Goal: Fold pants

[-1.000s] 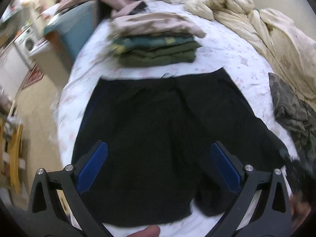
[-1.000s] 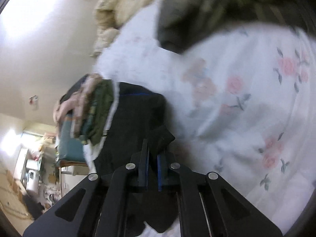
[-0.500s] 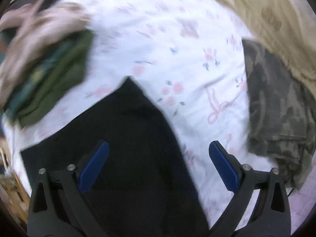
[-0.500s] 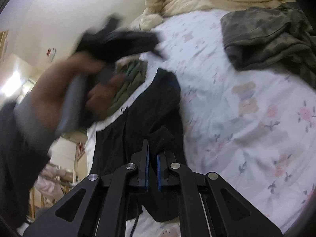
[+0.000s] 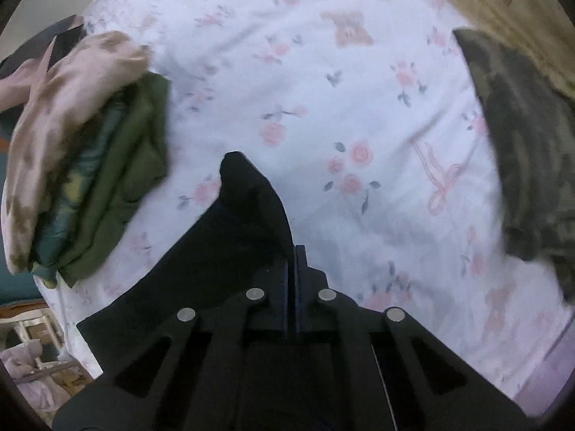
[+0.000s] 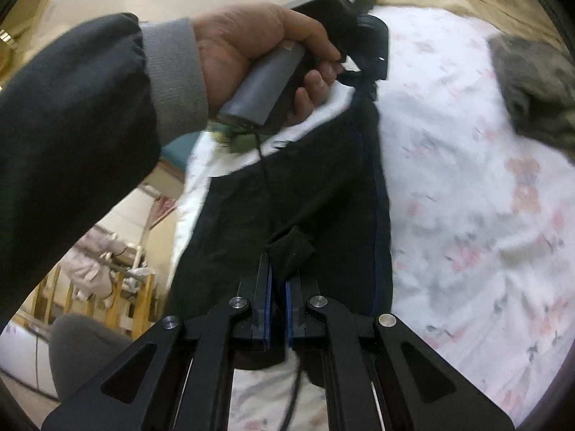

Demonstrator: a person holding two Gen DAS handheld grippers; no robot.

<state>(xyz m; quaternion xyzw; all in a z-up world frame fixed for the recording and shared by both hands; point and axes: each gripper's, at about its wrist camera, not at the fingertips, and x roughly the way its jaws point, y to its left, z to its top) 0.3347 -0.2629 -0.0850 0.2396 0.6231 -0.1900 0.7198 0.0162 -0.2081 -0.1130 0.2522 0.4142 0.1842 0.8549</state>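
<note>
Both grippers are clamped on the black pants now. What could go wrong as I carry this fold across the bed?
The right gripper pinches only a small bunched tip of the black pants, so it may slip out under tension. The left gripper also holds just an edge. The folded stack lies close to the pants; a sweep toward it could topple it.

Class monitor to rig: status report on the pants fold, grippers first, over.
Left gripper shut on black pants. Right gripper shut on same pants. Pants lifted off floral sheet. Folded stack left, camo garment right, both apart.
</note>
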